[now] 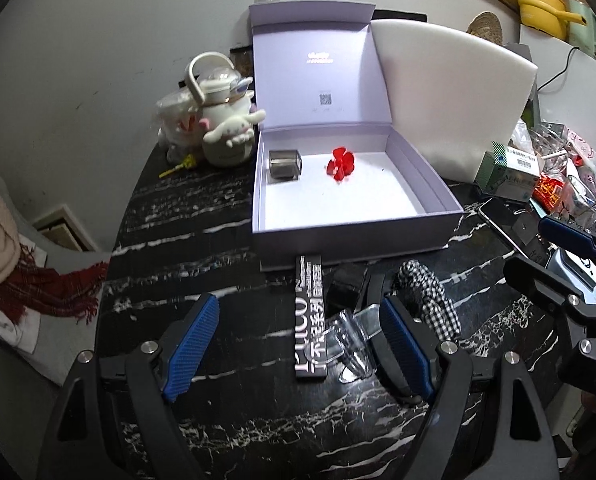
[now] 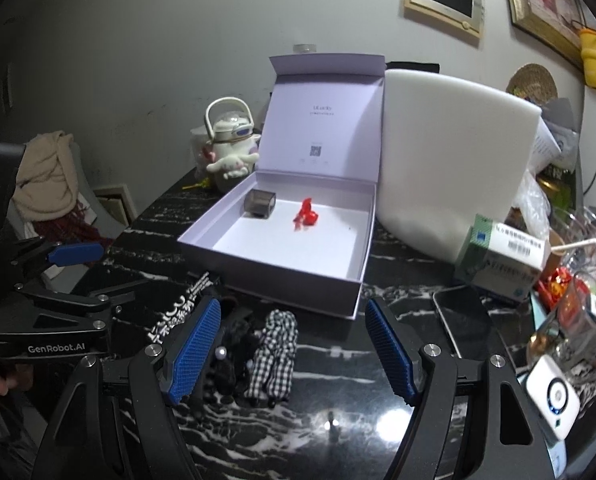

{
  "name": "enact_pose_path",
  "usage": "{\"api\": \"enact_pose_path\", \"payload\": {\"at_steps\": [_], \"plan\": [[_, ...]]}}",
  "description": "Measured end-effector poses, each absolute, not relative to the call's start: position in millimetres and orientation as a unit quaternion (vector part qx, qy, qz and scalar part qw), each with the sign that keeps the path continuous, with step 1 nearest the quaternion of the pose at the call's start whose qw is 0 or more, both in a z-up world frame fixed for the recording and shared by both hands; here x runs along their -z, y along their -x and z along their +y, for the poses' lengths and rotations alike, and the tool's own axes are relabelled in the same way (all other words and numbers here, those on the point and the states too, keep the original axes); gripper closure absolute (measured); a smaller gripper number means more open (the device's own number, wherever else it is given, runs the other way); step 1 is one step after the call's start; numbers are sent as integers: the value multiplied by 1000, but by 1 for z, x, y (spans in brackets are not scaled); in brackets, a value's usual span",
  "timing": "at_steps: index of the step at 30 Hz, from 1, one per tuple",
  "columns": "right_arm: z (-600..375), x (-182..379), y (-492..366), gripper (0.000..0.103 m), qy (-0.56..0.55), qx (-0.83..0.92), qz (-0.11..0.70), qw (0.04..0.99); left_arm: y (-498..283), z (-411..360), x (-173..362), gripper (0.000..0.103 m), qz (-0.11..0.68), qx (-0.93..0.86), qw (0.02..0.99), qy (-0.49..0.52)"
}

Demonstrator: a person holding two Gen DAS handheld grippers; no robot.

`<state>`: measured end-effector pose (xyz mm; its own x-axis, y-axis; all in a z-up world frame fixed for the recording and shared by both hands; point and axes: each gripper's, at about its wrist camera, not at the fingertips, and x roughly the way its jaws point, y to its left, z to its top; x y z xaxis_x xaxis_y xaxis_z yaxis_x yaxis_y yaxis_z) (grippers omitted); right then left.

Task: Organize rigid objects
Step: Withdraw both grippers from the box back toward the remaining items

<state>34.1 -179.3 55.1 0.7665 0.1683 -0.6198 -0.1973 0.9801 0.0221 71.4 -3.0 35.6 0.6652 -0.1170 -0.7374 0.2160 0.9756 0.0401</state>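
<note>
I have both claws spread wide and empty over the black marble table point(image 1: 202, 248), and I take the lilac gift box point(image 1: 357, 236) as my landmark: its lid stands open, and inside sit a small smoky-grey cube case point(image 1: 285, 164) near its back left corner and a red flower-shaped clip point(image 1: 341, 164) toward the middle. Just in front of the box lie the pieces still to be sorted: a long black printed carton point(image 1: 309, 320) with one end almost touching the box's front wall, a clear plastic hair claw point(image 1: 347, 344) beside it, and a black-and-white gingham scrunchie point(image 1: 429, 300) to its right. My left gripper point(image 1: 298, 344) hangs over the carton and the clear claw; my right gripper point(image 2: 294, 348) frames the scrunchie and a dark beaded piece point(image 2: 228, 356) I cannot identify. I judge the carton the next rigid pick: I would square the pads across its narrow width, clear of the hair claw, close firmly, then lift well over the box's front wall.
</note>
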Motion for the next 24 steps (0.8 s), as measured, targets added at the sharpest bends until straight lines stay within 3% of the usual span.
{"api": "enact_pose_path", "payload": {"at_steps": [24], "plan": [[-196, 7, -53, 28, -5, -91, 388, 917, -74, 13, 26, 20, 443, 76, 892, -52]]}}
